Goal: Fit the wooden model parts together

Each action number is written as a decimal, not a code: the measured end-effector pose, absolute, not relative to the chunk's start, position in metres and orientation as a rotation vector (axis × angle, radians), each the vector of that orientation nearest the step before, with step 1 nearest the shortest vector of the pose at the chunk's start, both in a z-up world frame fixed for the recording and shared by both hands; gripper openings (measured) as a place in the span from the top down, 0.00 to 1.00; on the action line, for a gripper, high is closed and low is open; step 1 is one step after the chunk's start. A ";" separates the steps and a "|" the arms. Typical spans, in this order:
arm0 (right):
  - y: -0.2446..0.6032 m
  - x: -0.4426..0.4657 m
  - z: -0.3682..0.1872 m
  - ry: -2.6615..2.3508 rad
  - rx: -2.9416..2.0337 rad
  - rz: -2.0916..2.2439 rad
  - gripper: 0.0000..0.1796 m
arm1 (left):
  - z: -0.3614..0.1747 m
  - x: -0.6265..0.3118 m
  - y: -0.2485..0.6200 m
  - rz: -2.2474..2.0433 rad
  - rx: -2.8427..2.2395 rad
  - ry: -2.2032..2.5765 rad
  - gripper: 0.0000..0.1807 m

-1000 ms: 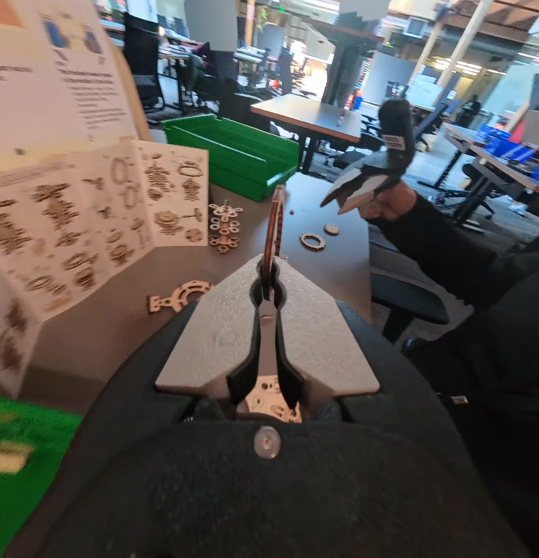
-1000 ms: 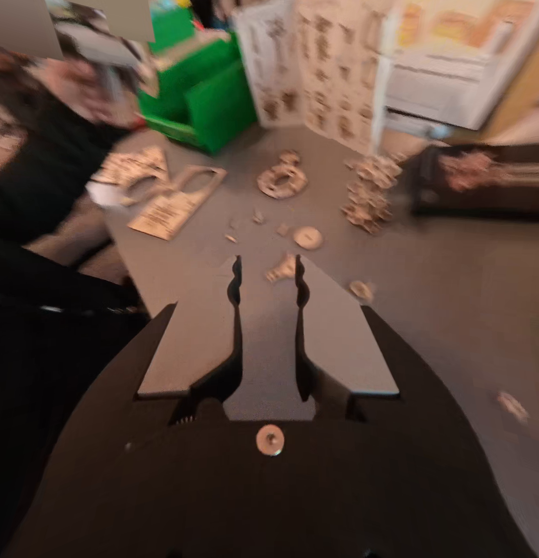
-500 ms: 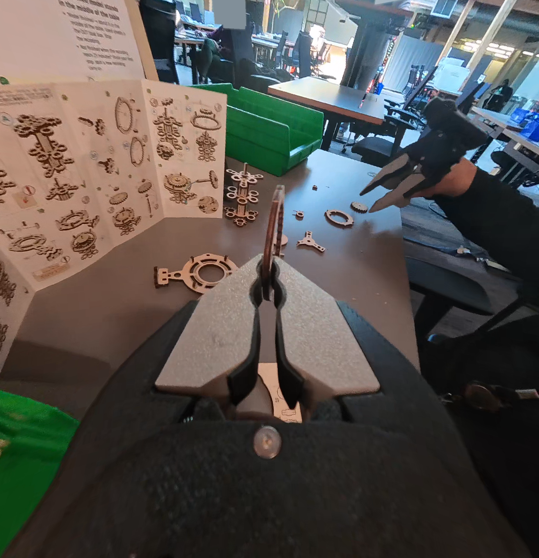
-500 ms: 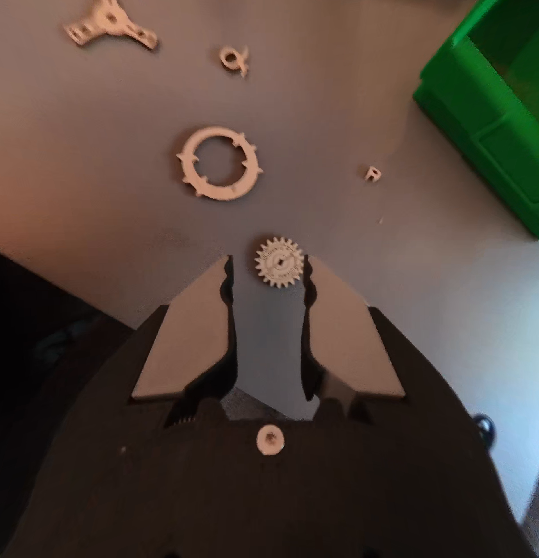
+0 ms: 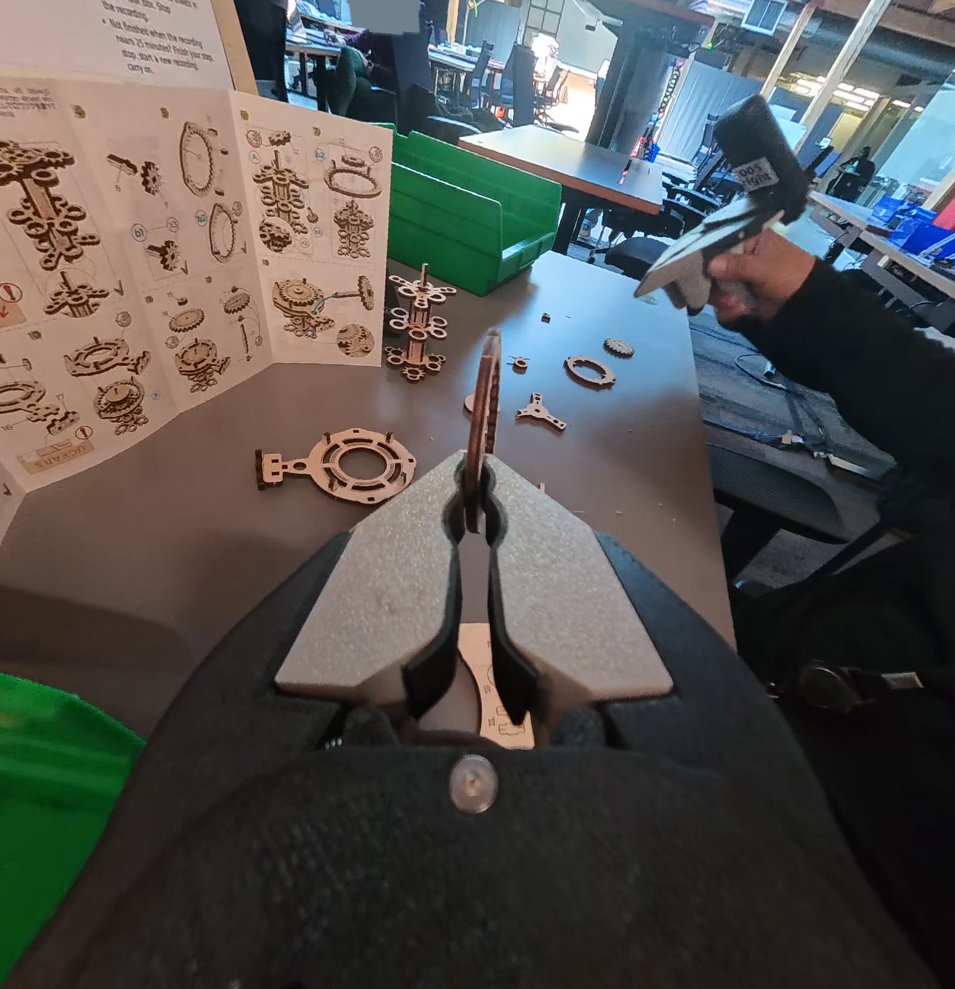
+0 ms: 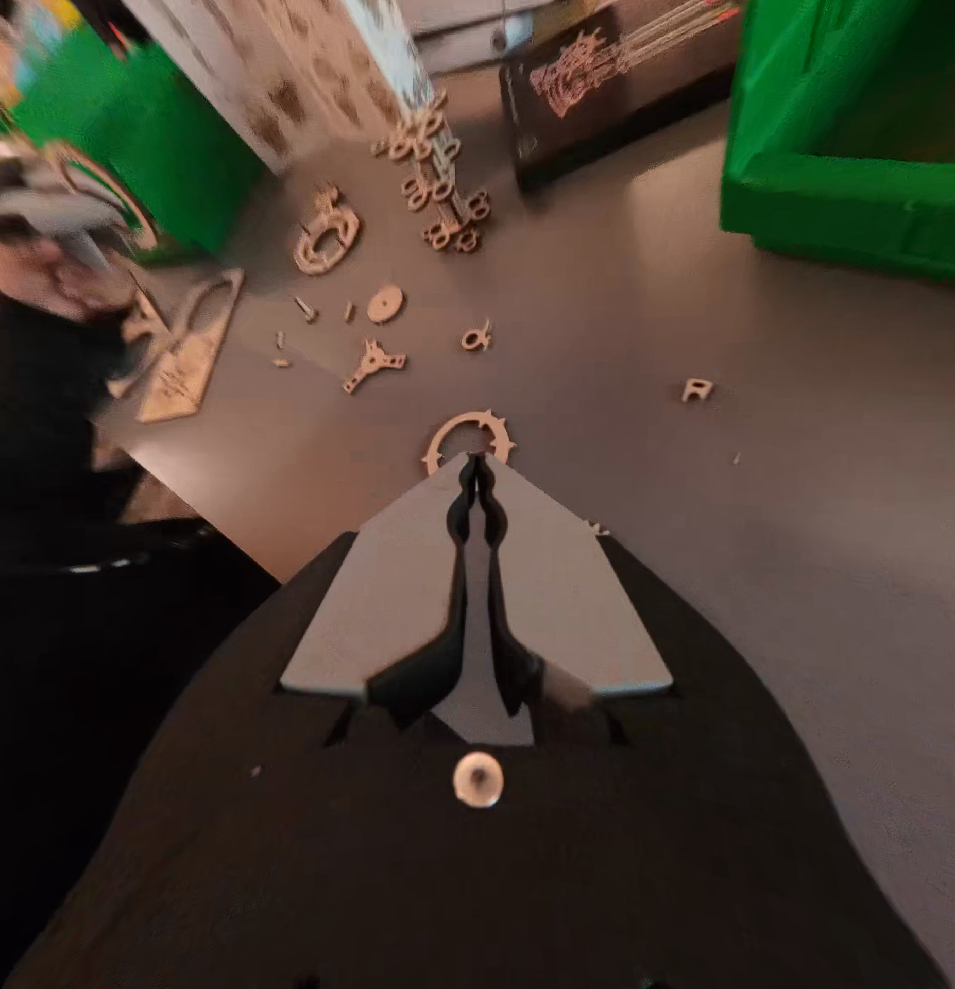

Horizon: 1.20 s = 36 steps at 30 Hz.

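Observation:
My left gripper (image 5: 472, 473) is shut on a round wooden ring part (image 5: 485, 396), held upright and edge-on above the table (image 5: 143, 535). My right gripper (image 6: 475, 456) is shut and nothing shows between its tips. In the left wrist view it (image 5: 646, 286) hangs above the table's right side. A small wooden gear (image 5: 619, 347) lies on the table below it, and its teeth peek out beside my right finger (image 6: 598, 529). A spiked ring (image 6: 446, 436) lies just past the right tips.
A ringed base plate (image 5: 352, 465), a stacked wooden tower (image 5: 417, 326), a three-armed piece (image 5: 539, 412) and small bits lie on the table. A folded instruction sheet (image 5: 170, 241) stands at the left and a green bin (image 5: 464, 214) behind. The table edge runs along the right. The tips of one gripper are about 35 cm away from the tips of the other. The stacked wooden tower (image 5: 417, 326) is about equally far from each gripper, around 25 cm.
My right gripper stood open around the small gear half a second ago; it has shut and lifted, and the gear stays on the table. My left gripper keeps its hold.

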State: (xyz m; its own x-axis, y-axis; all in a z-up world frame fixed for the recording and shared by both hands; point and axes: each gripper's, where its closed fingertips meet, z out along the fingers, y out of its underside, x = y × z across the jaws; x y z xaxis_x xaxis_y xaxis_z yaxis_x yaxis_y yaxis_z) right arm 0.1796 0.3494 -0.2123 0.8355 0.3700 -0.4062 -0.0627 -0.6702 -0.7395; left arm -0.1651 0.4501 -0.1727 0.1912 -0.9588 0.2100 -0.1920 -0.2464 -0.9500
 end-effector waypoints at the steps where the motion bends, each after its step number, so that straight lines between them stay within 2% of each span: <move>1: 0.347 0.189 -0.216 -0.227 -2.233 0.625 1.00 | -0.173 -0.165 0.450 -1.133 -1.618 1.117 1.00; 3: 0.339 0.210 -0.231 -0.275 -2.333 0.346 0.97 | -0.174 -0.166 0.451 -1.131 -1.623 1.115 1.00; 4: 0.334 0.214 -0.237 -0.285 -2.371 0.247 0.86 | -0.175 -0.165 0.451 -1.135 -1.626 1.114 1.00; 5: 0.331 0.212 -0.242 -0.291 -2.396 0.195 0.80 | -0.175 -0.165 0.451 -1.138 -1.628 1.115 1.00; 7: 0.326 0.204 -0.253 -0.323 -2.437 0.124 0.77 | -0.176 -0.163 0.449 -1.137 -1.628 1.125 1.00; 10: 0.322 0.211 -0.274 -0.397 -2.513 -0.087 0.67 | -0.179 -0.161 0.448 -1.127 -1.631 1.143 1.00; 11: 0.324 0.208 -0.276 -0.411 -2.500 -0.083 0.68 | -0.179 -0.161 0.447 -1.127 -1.632 1.144 1.00; 14: 0.331 0.205 -0.278 -0.442 -2.473 -0.057 0.84 | -0.179 -0.161 0.448 -1.132 -1.634 1.140 1.00; 17: 0.335 0.206 -0.276 -0.501 -2.464 -0.094 0.92 | -0.179 -0.162 0.448 -1.127 -1.634 1.138 1.00; 18: 0.336 0.204 -0.273 -0.504 -2.451 -0.085 1.00 | -0.179 -0.163 0.448 -1.129 -1.634 1.137 1.00; 26: 0.344 0.180 -0.217 -0.213 -2.199 0.666 1.00 | -0.180 -0.163 0.448 -1.126 -1.636 1.140 1.00; 29: 0.345 0.207 -0.219 -0.103 -2.201 0.627 1.00 | -0.180 -0.163 0.449 -1.128 -1.638 1.139 1.00; 30: 0.343 0.215 -0.226 -0.102 -2.241 0.546 0.98 | -0.180 -0.163 0.449 -1.128 -1.639 1.138 1.00; 33: 0.339 0.227 -0.246 -0.154 -2.340 0.269 0.77 | -0.182 -0.162 0.449 -1.129 -1.643 1.140 1.00; 36: 0.340 0.237 -0.267 -0.258 -2.407 -0.013 0.68 | -0.184 -0.160 0.447 -1.127 -1.646 1.153 1.00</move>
State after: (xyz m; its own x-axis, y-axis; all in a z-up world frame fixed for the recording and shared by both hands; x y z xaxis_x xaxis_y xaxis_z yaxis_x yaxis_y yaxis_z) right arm 0.2371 0.3398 -0.2665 0.9800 0.1824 0.0797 0.1894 -0.7313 -0.6552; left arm -0.1603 0.4473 -0.1836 0.1823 -0.9601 0.2119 -0.2336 -0.2517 -0.9392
